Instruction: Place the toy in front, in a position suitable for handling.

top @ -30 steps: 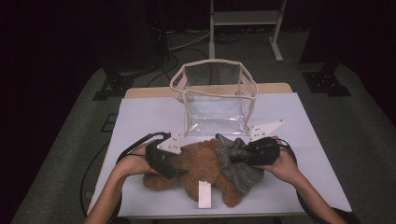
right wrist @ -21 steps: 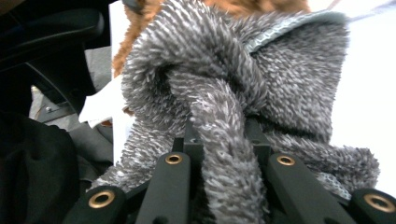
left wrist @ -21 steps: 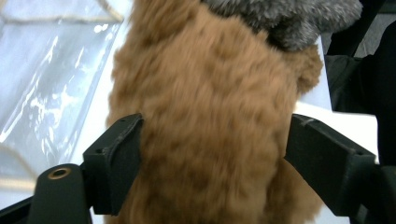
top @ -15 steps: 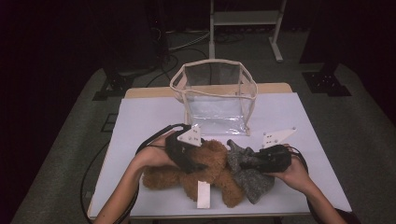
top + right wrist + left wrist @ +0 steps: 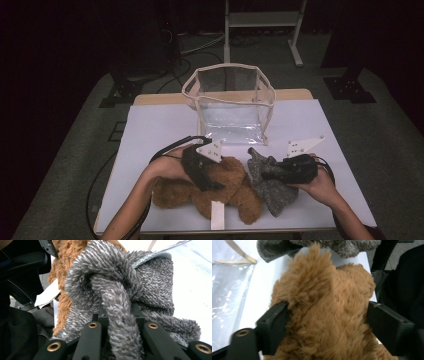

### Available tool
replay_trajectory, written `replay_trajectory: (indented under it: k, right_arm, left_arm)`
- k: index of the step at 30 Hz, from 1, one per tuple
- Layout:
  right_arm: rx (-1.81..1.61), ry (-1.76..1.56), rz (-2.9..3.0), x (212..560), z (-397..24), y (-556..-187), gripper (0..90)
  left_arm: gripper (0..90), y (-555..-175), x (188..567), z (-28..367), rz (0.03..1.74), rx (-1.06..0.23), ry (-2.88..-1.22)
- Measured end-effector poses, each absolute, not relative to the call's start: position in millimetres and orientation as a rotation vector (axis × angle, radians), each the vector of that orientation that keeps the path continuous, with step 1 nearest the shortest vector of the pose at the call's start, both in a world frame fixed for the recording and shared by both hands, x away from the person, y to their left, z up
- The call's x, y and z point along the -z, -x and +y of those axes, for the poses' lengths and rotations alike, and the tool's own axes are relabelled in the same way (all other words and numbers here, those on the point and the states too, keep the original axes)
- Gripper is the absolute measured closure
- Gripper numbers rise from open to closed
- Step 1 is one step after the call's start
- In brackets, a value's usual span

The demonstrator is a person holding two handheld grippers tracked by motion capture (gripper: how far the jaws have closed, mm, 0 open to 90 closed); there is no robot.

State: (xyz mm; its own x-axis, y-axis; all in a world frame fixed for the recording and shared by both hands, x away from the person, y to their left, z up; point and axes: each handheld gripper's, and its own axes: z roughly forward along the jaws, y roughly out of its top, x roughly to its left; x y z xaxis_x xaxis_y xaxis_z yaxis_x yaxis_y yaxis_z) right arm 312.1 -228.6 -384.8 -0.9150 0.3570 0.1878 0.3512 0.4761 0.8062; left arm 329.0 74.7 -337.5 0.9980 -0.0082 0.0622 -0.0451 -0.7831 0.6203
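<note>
The brown plush toy (image 5: pixel 215 187) has long shaggy fur and lies at lower centre of the high view on the white table (image 5: pixel 150 130), a white tag (image 5: pixel 217 215) hanging at its lower edge. A grey nubby knit cloth (image 5: pixel 272 185) touches its right side. Behind them, at centre, stands a clear soft-walled bag (image 5: pixel 230 105) with a cream rim.

The left gripper (image 5: pixel 202 170) lies across the toy; its jaws have just been opening. The left gripper view shows them spread wide on either side of the fur, whether pressing cannot be told. The right gripper (image 5: pixel 280 172) lies level, pointing left. The right gripper view shows its jaws clamped on a rolled fold of the grey cloth (image 5: pixel 120 315)
</note>
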Motion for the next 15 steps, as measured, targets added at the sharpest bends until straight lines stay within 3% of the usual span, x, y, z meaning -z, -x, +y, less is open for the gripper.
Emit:
replay_trajectory:
  k: [6, 13, 15]
  right_arm:
    - [-1.482, -0.642, 2.678, 382.8, -229.5, -312.7, 75.7]
    - [-1.473, -0.673, 2.695, 390.3, -232.9, -316.7, 75.7]
    - [-1.463, -0.675, 2.704, 392.1, -232.3, -316.7, 75.6]
  left_arm:
    - [2.4, -344.1, 346.1, 60.5, 0.03, -0.065, -2.496]
    - [0.3, -342.4, 357.5, 45.2, -0.036, -0.017, -2.571]
    - [5.0, -340.6, 358.7, 42.2, -0.043, -0.03, -2.588]
